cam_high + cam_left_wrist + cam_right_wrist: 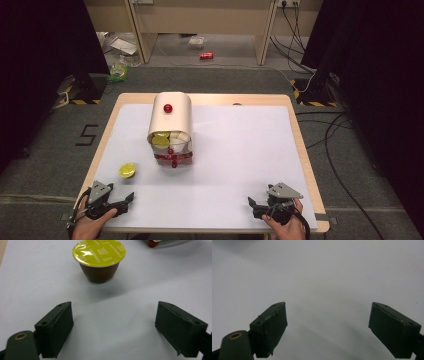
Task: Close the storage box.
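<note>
Yellow foil tops the capsule (99, 261), a brown pod that stands upright on the white sheet (30, 285) just ahead of the left claw (115, 315), slightly to the left of its midline and clear of both jaws. That claw is spread wide, with nothing between its pads. In the high view the capsule (127, 170) lies a little beyond the left claw (127, 202), between it and the cream box (170, 120). The box stands farther ahead and to the right of the claw and has a red knob (167, 108) on its curved top. Its open front shows more yellow-topped capsules.

The right claw (328, 315) is also spread, holding nothing, with bare white sheet ahead of it. It rests low near the surface's (200, 98) front edge, well apart from the capsule and box.
</note>
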The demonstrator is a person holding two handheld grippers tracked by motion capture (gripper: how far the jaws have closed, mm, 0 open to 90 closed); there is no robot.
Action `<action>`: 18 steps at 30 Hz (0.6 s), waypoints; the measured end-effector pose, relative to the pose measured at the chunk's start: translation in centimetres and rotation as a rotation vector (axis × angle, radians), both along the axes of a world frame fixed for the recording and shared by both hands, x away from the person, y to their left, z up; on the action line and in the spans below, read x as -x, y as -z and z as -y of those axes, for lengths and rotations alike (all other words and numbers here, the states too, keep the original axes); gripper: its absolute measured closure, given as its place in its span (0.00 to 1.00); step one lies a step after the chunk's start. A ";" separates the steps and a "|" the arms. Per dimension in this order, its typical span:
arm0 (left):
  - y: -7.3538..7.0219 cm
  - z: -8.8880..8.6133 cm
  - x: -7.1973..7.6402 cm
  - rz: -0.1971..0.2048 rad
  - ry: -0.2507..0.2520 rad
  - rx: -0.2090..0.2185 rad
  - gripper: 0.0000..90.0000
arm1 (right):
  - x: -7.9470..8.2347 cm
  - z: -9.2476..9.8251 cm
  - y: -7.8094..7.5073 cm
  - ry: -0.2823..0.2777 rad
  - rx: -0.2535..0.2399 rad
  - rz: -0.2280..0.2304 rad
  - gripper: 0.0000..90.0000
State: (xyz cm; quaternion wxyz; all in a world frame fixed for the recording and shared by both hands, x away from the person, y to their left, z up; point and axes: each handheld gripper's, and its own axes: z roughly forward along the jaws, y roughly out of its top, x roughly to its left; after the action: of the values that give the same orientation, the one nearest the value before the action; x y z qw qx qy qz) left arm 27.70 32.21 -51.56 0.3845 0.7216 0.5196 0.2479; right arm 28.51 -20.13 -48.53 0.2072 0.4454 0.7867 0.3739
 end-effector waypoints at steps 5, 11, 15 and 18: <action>0.0 0.0 0.0 0.000 0.000 0.000 0.16 | 0.2 0.0 0.2 -0.012 0.019 -0.015 0.17; 0.0 0.0 0.0 0.001 0.000 0.001 0.16 | 0.6 0.1 0.2 -0.019 0.034 -0.015 0.17; 0.0 0.0 0.0 0.001 0.000 0.001 0.16 | 0.8 0.2 0.3 -0.018 0.035 -0.020 0.17; 0.0 0.0 0.0 0.001 0.000 0.001 0.16 | 0.9 0.3 0.3 -0.023 0.043 -0.024 0.17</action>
State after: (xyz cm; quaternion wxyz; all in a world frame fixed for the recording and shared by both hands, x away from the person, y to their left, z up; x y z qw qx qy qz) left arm 27.70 32.22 -51.57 0.3851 0.7214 0.5194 0.2479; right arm 27.58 -20.45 -48.84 0.2028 0.4366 0.8019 0.3539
